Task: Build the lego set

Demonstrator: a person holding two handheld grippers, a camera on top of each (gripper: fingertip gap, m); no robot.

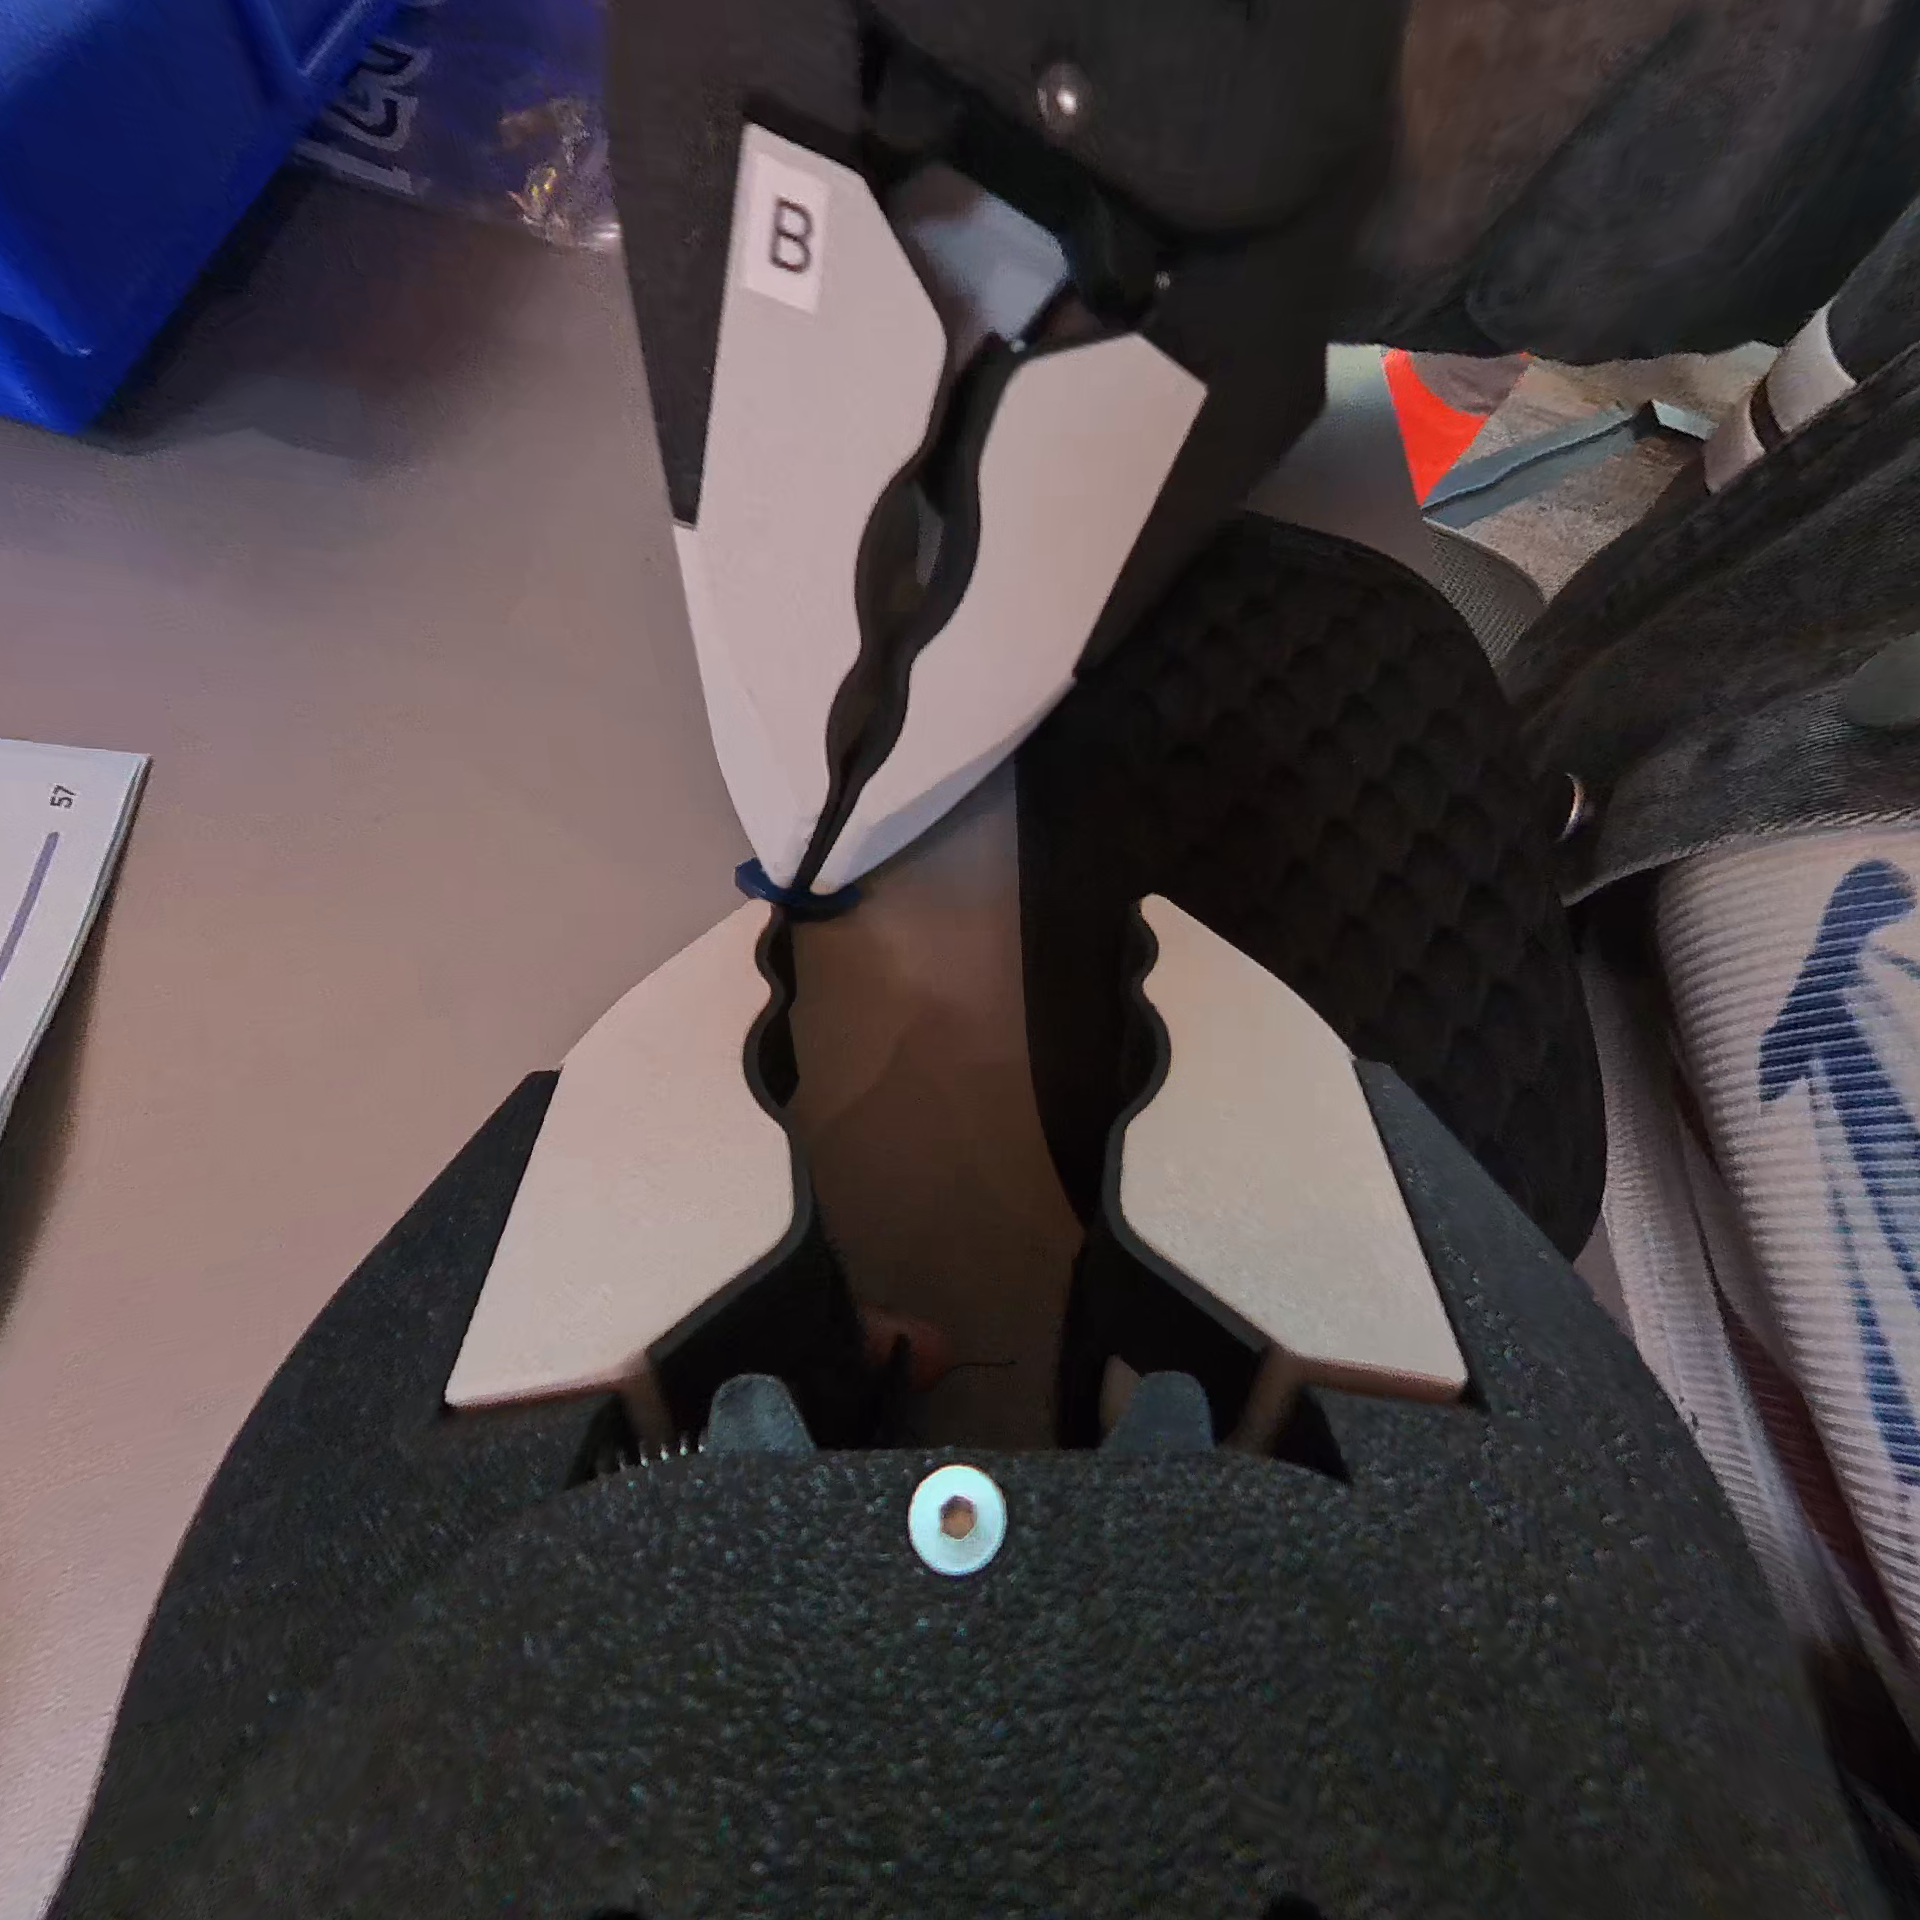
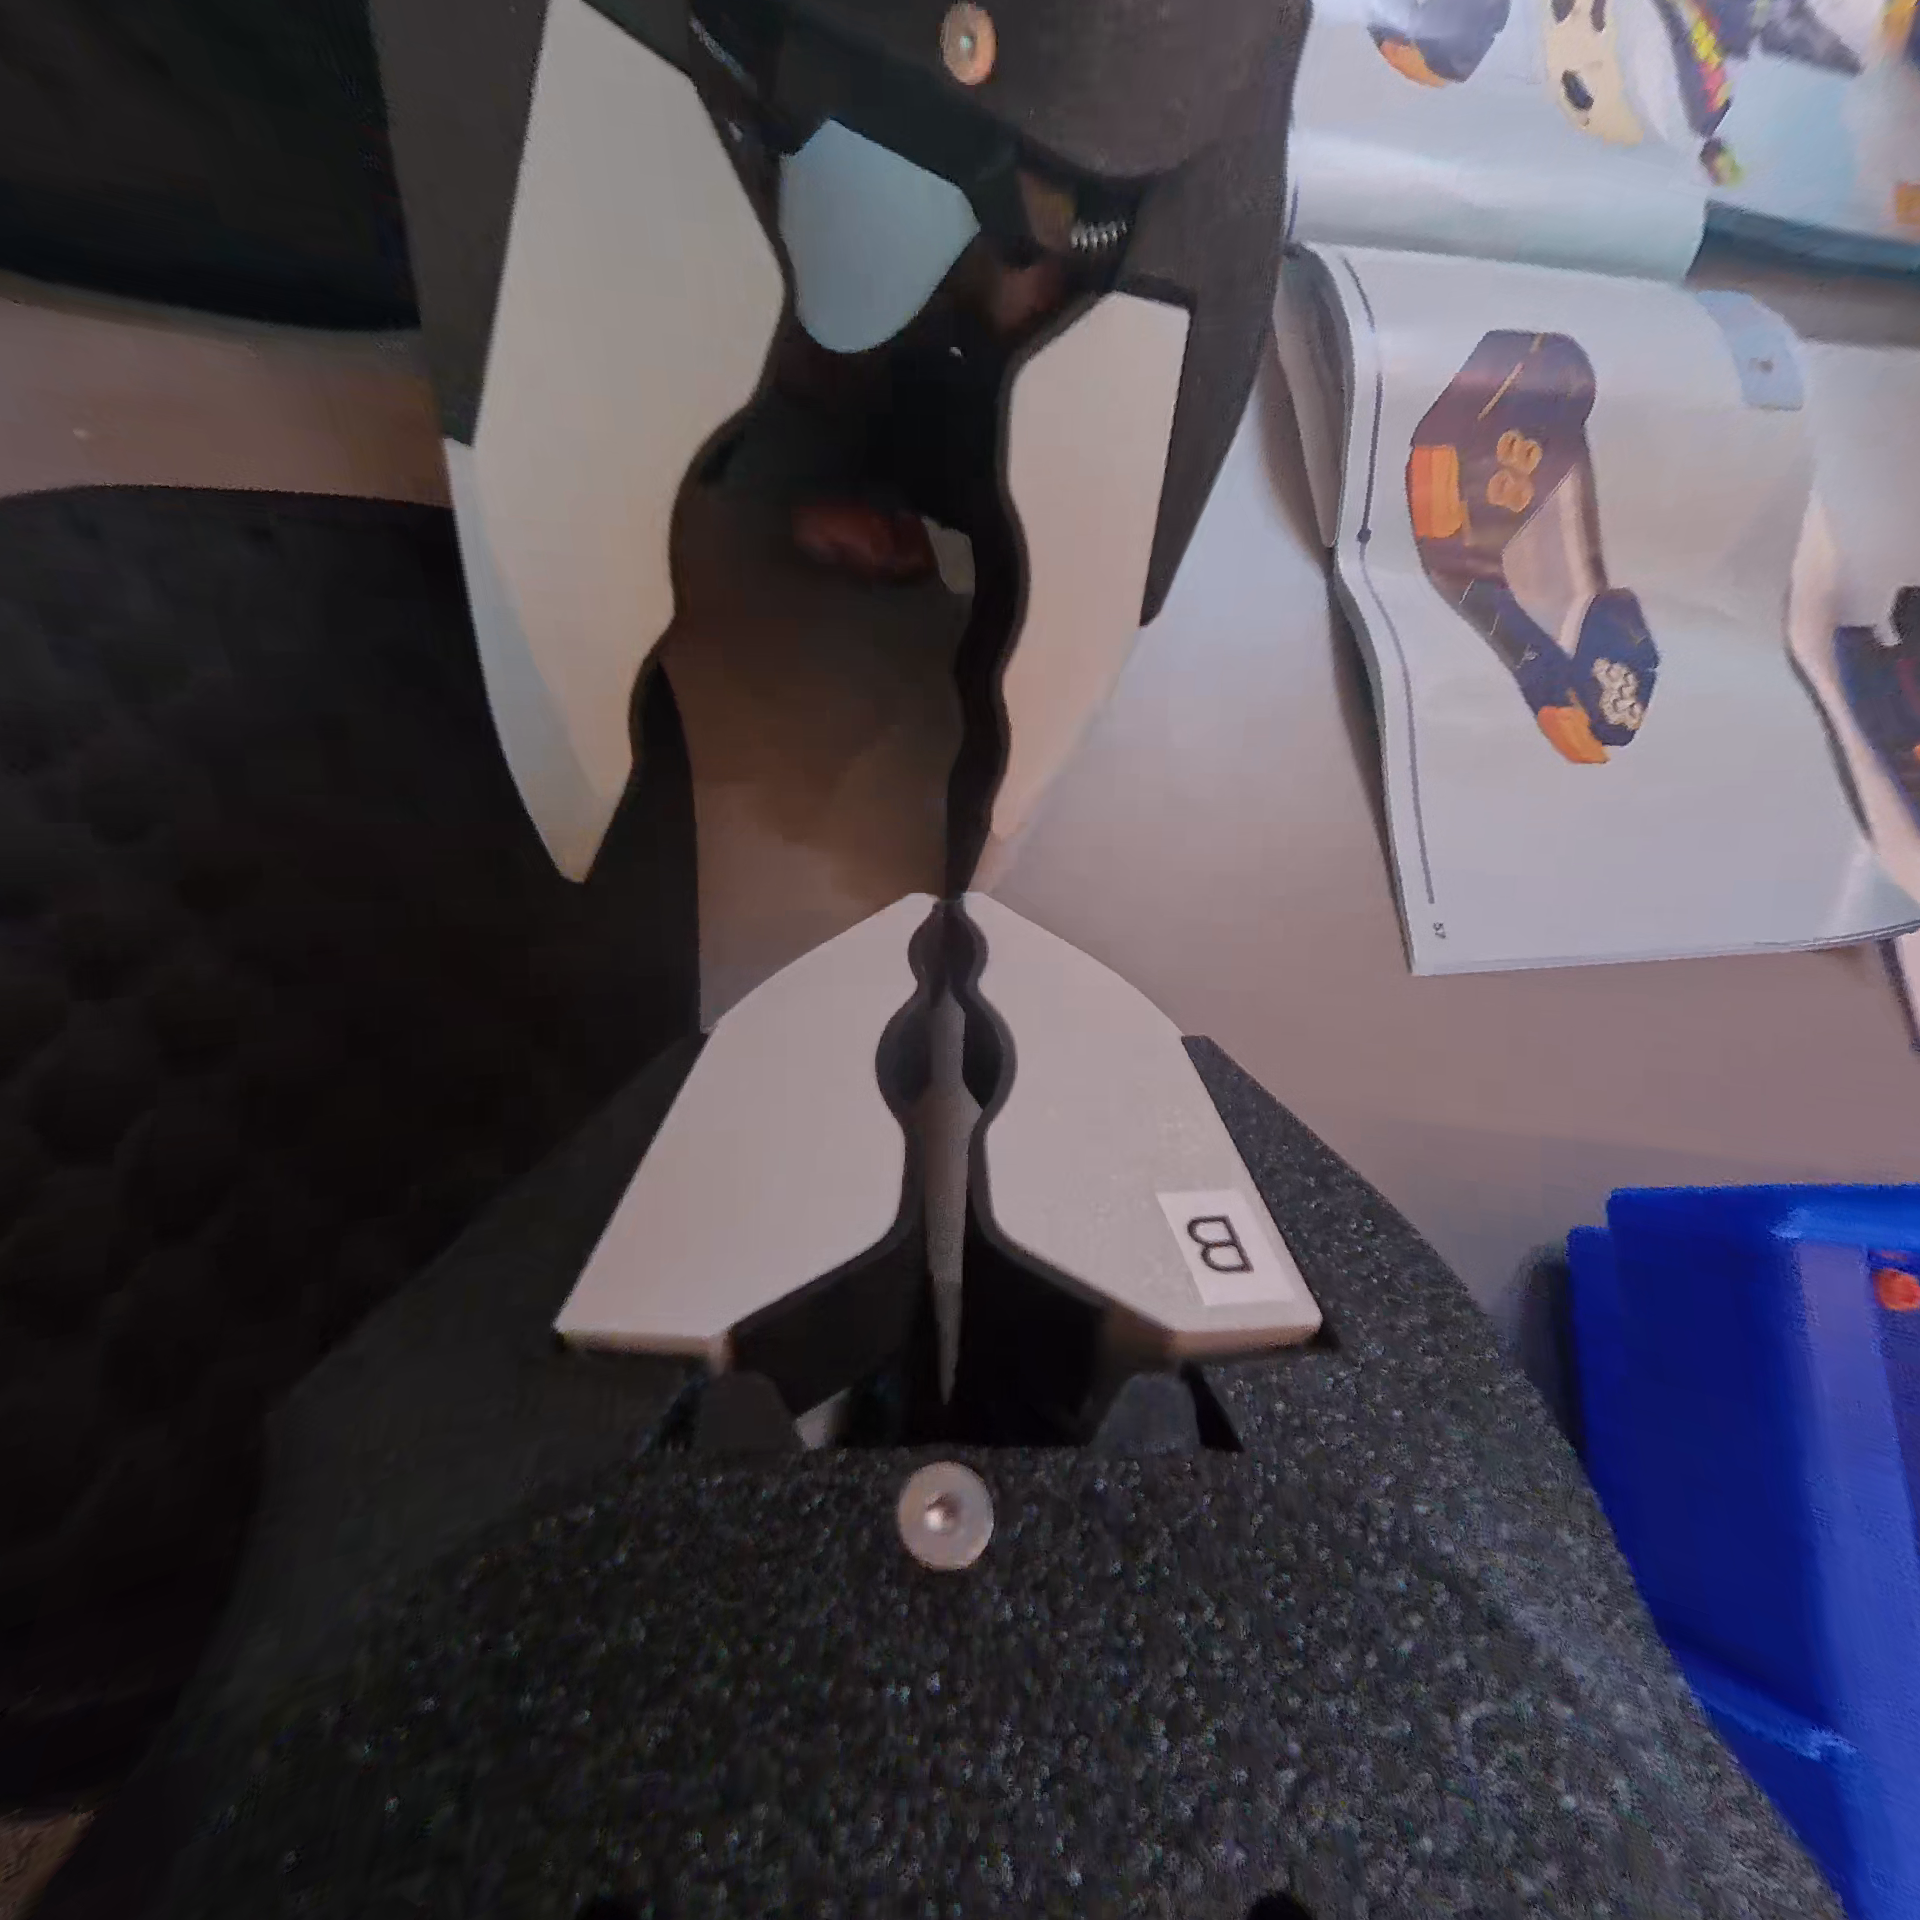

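Note:
My right gripper (image 1: 808,878) comes in from the top of the left wrist view with its jaws shut on a small dark blue lego piece (image 1: 790,894) pinched at the very tips. My left gripper (image 1: 956,920) is open, and its left fingertip (image 1: 764,935) touches that blue piece from below. In the right wrist view my right gripper (image 2: 951,909) is shut tip to tip, and the piece is too small and dark to make out there. The open left gripper (image 2: 779,878) faces it, its right finger meeting my right tips. Both are held above the grey table (image 1: 364,727).
A blue bin (image 1: 104,208) (image 2: 1766,1507) stands on the table beside a clear plastic bag (image 1: 499,135). An open instruction booklet (image 2: 1558,623) (image 1: 52,883) lies flat. A black textured seat pad (image 1: 1299,831) (image 2: 208,935) and a person's striped sleeve (image 1: 1766,1143) are close by.

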